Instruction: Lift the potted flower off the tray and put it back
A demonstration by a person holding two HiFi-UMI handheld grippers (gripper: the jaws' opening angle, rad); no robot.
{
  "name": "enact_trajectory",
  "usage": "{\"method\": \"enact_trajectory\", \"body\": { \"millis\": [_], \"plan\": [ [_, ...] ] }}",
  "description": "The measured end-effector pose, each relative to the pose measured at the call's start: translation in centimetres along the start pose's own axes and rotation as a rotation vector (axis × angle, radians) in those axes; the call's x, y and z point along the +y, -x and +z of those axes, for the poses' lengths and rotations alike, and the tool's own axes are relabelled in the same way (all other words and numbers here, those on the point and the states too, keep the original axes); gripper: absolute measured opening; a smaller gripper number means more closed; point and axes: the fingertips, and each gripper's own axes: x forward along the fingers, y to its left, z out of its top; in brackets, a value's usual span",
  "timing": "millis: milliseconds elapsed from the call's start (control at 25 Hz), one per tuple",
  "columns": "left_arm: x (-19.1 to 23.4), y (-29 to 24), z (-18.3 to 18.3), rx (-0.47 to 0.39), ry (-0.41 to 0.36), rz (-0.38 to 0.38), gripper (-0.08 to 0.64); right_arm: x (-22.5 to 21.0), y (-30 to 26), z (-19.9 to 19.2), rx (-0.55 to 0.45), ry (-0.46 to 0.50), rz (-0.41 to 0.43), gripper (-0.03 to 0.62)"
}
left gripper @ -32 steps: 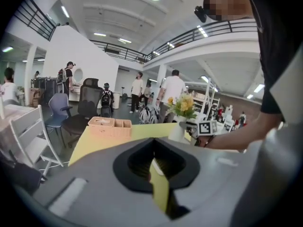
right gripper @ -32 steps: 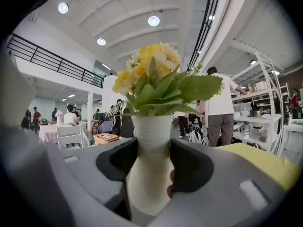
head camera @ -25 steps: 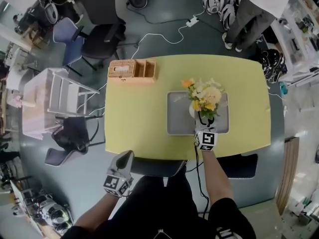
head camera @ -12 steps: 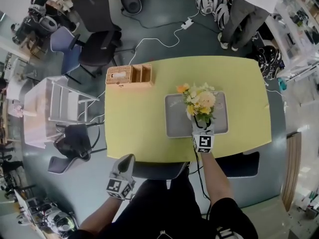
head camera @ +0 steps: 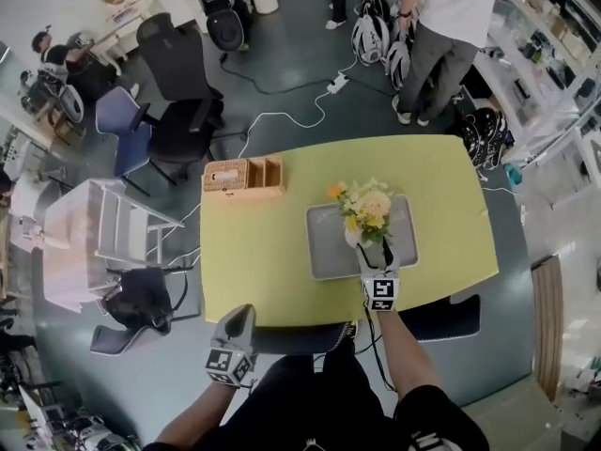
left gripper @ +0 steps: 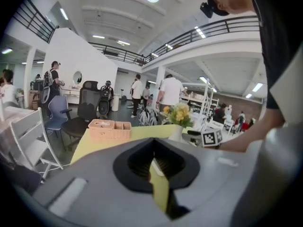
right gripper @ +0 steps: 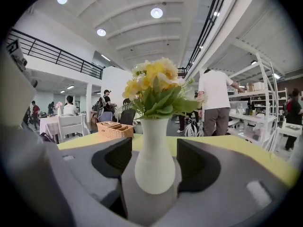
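Observation:
The potted flower (head camera: 362,207), yellow and white blooms in a white vase (right gripper: 154,160), stands upright on the grey tray (head camera: 324,252) on the yellow table. My right gripper (head camera: 374,252) reaches in from the near edge with the vase between its jaws. The jaws are opening, and a gap shows on each side between the vase and the dark pads (right gripper: 116,156). My left gripper (head camera: 239,319) hangs off the table's near left edge, its jaws (left gripper: 154,167) closed to a thin slit with nothing in them. From the left gripper view the flower (left gripper: 177,115) stands far ahead to the right.
A wicker basket (head camera: 242,176) sits at the table's far left corner. Office chairs (head camera: 174,111), a white rack (head camera: 113,233) and cables lie left of and behind the table. A person (head camera: 441,26) stands beyond the far right corner.
The right gripper has drawn back a little toward the near edge, away from the vase, which stays on the tray. The left gripper has kept its place. The head view has shifted.

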Motion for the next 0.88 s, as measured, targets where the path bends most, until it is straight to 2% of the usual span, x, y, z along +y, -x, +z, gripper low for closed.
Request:
{"method": "enact_trajectory", "body": {
  "millis": [200,240,400,600,720,880],
  "plan": [
    [-1.2,0.3,3.3,-0.077,-0.003,-0.047,0.008,1.1,7.6,0.7,0.117,-0.074,-0.035,0.296],
    [-1.4,0.3,3.9,-0.092,-0.006,-0.06,0.008,1.5,9.2,1.7,0.118,-0.093,-0.037,0.271],
    [-2.6,-0.6,6.2,-0.158,-0.011,-0.116,0.006,3.8,14.3,8.7,0.025,-0.119,0.003,0.143],
    [-4.8,-0.1,8.3,-0.21,-0.025,-0.178,0.006,8.8,19.3,18.1,-0.147,-0.135,0.11,0.01],
    [-5.8,0.1,9.4,-0.234,-0.024,-0.21,0.006,11.1,20.4,21.3,-0.207,-0.132,0.158,0.005],
    [-7.1,0.9,9.9,-0.245,-0.03,-0.247,0.006,12.8,21.1,22.1,-0.218,-0.148,0.176,0.003]
  ]
}}
